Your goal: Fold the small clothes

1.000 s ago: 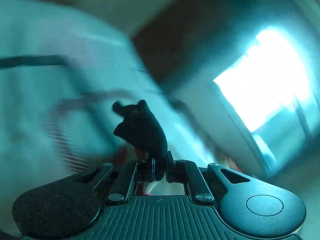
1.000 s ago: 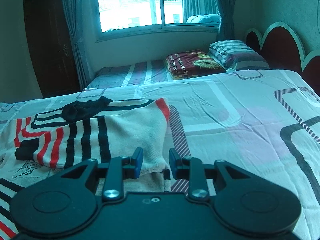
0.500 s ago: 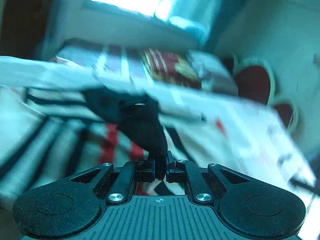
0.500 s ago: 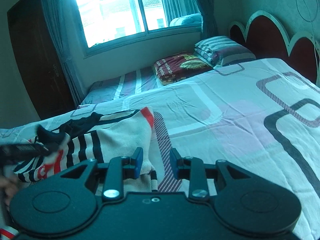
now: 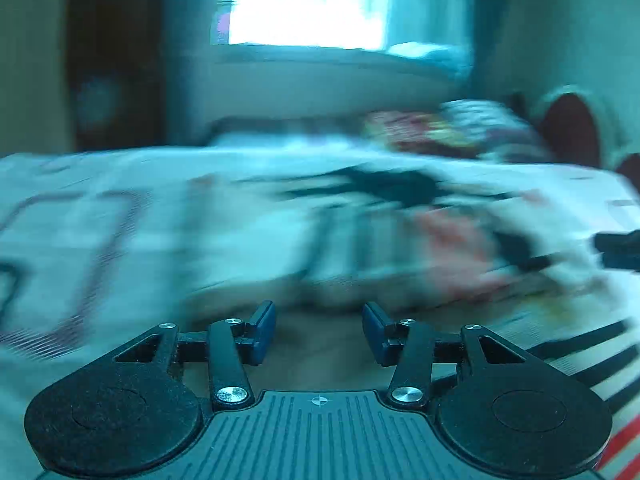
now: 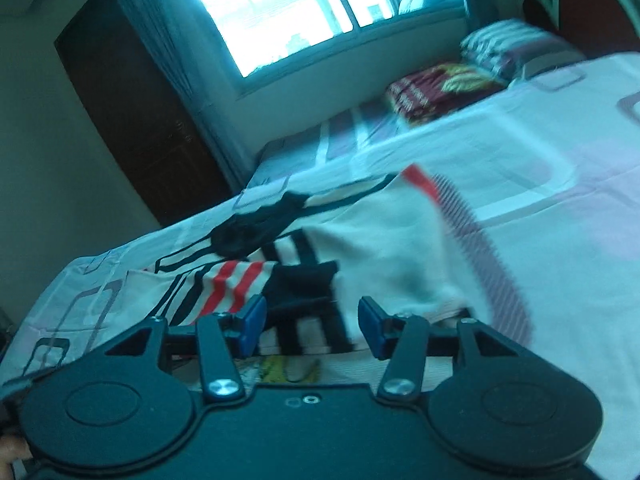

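A small cream garment [image 6: 384, 248] with black and red stripes and a black collar lies partly folded on the bed. In the blurred left wrist view it [image 5: 400, 236] lies ahead and to the right. My left gripper [image 5: 319, 330] is open and empty, low over the bed near the garment's near edge. My right gripper [image 6: 311, 326] is open and empty, just above the garment's striped part. The other gripper shows as a dark shape [image 5: 618, 249] at the right edge of the left wrist view.
The bed sheet [image 6: 540, 168] is white with pink and dark rectangle outlines. A dark red folded blanket [image 6: 436, 88] and a striped pillow [image 6: 508, 46] lie at the far side. A window [image 6: 288, 8], a dark wooden door [image 6: 132, 100] and a red headboard [image 6: 592, 4] stand behind.
My left gripper has let go of the black sleeve and opened, swinging left over the bed. My right gripper has tilted and opened wider, closer over the garment.
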`<action>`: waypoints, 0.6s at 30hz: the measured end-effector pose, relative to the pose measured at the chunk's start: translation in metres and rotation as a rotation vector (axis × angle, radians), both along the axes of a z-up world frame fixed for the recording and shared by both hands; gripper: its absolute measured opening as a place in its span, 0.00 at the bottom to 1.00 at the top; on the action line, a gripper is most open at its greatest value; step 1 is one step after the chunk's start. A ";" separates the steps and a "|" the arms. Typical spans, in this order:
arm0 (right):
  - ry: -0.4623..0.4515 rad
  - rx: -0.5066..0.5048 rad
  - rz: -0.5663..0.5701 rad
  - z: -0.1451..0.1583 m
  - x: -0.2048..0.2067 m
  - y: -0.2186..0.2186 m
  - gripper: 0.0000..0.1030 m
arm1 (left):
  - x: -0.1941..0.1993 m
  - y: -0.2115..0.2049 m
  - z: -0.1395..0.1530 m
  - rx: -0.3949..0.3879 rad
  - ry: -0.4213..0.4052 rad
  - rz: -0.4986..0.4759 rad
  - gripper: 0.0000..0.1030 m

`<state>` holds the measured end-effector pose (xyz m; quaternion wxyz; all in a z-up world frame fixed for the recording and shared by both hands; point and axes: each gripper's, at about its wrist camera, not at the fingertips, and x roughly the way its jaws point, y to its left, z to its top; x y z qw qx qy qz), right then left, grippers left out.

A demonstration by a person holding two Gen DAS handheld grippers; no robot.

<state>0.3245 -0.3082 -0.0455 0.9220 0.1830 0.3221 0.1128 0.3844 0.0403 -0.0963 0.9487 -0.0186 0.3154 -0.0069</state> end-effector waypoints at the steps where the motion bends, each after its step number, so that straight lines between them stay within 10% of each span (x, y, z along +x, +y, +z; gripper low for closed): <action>1: 0.025 0.016 -0.007 -0.007 0.009 0.005 0.49 | 0.000 0.015 -0.004 0.012 0.022 0.029 0.47; 7: 0.104 0.155 -0.087 -0.038 0.041 0.011 0.45 | 0.019 0.045 -0.014 0.048 0.043 0.026 0.47; 15: 0.103 0.057 -0.070 -0.037 0.058 0.026 0.04 | 0.041 0.041 -0.031 0.075 0.029 0.035 0.36; 18: 0.001 0.001 -0.056 -0.016 0.049 0.027 0.03 | 0.039 0.044 -0.032 0.063 0.032 0.041 0.36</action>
